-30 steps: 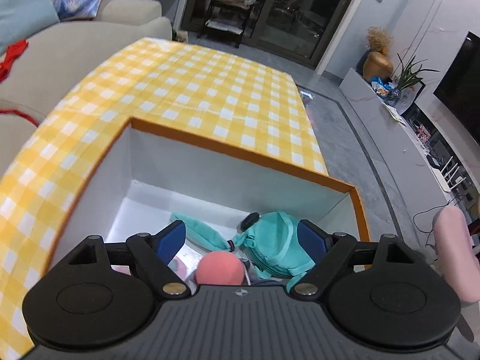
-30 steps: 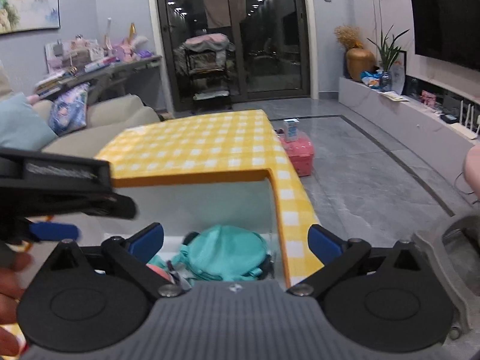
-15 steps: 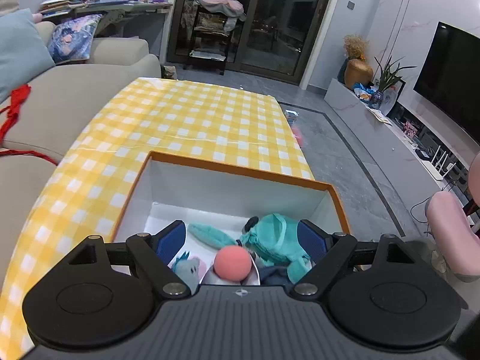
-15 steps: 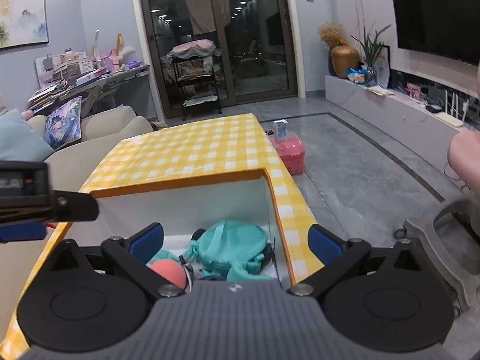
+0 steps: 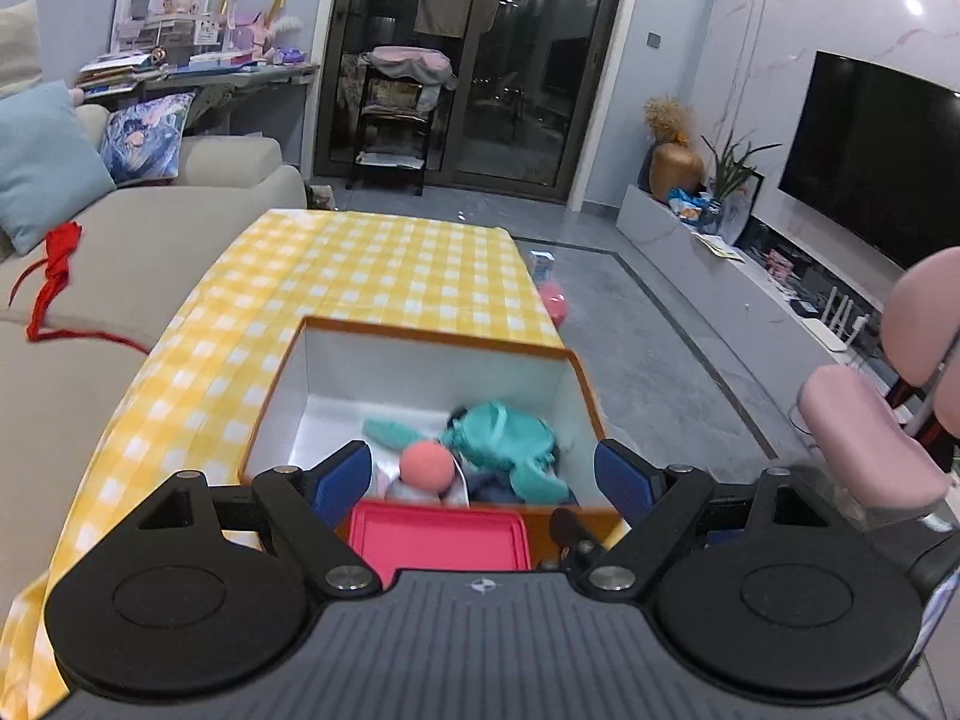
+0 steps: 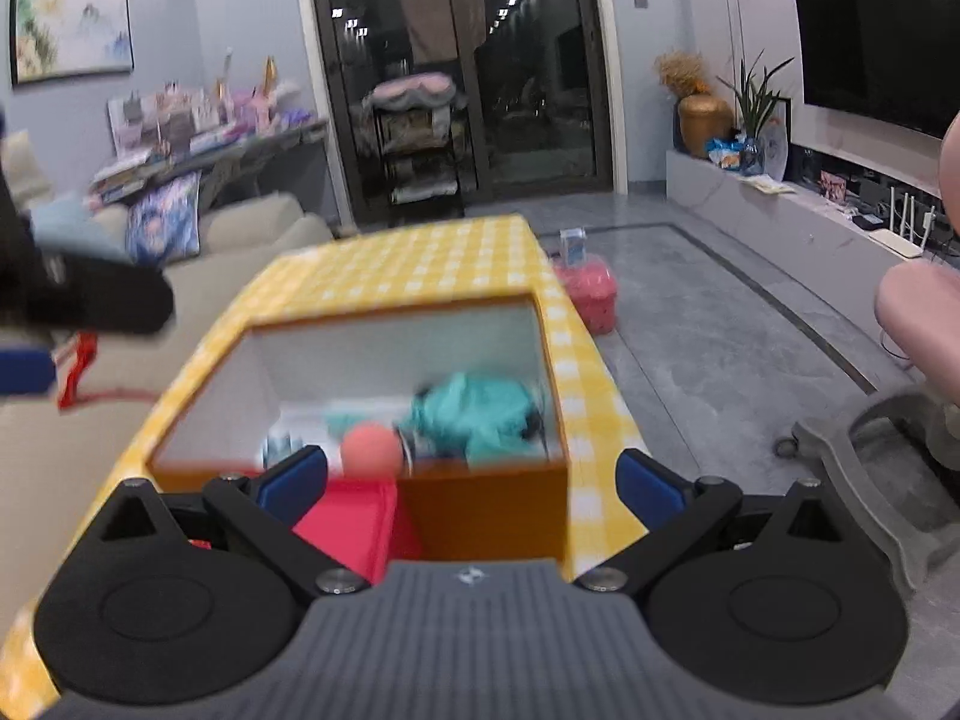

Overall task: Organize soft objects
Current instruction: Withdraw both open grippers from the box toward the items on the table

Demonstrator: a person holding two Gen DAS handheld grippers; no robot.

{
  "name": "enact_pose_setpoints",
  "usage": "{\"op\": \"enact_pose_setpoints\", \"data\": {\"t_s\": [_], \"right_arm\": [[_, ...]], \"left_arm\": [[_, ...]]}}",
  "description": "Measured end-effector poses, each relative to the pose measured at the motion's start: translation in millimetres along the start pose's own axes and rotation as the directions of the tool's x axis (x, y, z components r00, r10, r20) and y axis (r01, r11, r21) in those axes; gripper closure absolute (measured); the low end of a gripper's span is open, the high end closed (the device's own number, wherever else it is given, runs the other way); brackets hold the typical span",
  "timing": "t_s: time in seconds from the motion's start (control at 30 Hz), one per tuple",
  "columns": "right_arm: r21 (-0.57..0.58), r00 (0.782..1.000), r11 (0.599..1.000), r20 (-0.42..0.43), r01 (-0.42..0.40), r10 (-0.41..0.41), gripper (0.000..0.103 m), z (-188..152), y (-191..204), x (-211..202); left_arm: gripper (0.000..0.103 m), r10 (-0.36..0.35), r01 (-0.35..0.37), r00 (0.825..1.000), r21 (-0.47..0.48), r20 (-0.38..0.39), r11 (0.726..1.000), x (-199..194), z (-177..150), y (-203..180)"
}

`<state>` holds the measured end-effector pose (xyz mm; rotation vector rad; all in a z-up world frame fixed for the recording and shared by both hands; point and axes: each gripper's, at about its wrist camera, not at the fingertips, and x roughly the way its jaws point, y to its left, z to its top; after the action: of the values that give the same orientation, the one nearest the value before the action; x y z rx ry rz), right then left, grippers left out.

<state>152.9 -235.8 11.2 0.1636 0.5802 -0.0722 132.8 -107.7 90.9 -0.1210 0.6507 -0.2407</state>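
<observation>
**Both grippers empty above the toy box: check before reaching again**

The left gripper (image 5: 480, 474) hangs with its blue pads spread wide and nothing between them; the right gripper (image 6: 471, 480) is equally wide apart and empty. Just ahead of and below both sits the orange-rimmed box (image 5: 432, 330), white inside, on the yellow checked tablecloth (image 5: 372, 264). Inside it, nearest the left gripper, lies a pink ball (image 5: 427, 467), touching a teal plush toy (image 5: 501, 441) that sprawls toward the box's right wall; a small pale blue toy seems tucked at the ball's left, though it is mostly hidden. A red flat item (image 5: 438, 534) lies directly under the left gripper, against the box's near wall (whether it is a lid or a tray I cannot tell).

The soft things in view appear to be already stowed, so the step in hand looks like drawing clear. To do it well, keep both grippers high and level so the pads do not catch the rim, and scan the cloth for anything left out. The right wrist view is blurred, so fine detail there is uncertain.
</observation>
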Motion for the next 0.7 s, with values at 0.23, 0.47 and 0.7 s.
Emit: {"op": "enact_pose_setpoints", "data": {"t_s": [0.23,0.47,0.7], "right_arm": [[-0.027,0.994,1.0,-0.109,-0.015,0.012,0.003,-46.6,-7.5,-25.2],[-0.066,0.991,0.994,-0.111,-0.087,0.08,0.003,-60.8,-3.6,-40.9],[-0.1,0.959,0.98,-0.246,-0.172,0.143,0.003,-73.8,4.4,-12.4]], "left_arm": [[0.004,0.023,-0.023,0.997,0.003,-0.077,1.0,-17.2,-39.4,8.9],[0.004,0.074,-0.066,0.988,0.061,-0.133,0.996,-26.0,-91.4,34.1],[0.004,0.044,-0.005,0.976,0.18,-0.212,0.984,-0.2,-138.8,79.3]]}}
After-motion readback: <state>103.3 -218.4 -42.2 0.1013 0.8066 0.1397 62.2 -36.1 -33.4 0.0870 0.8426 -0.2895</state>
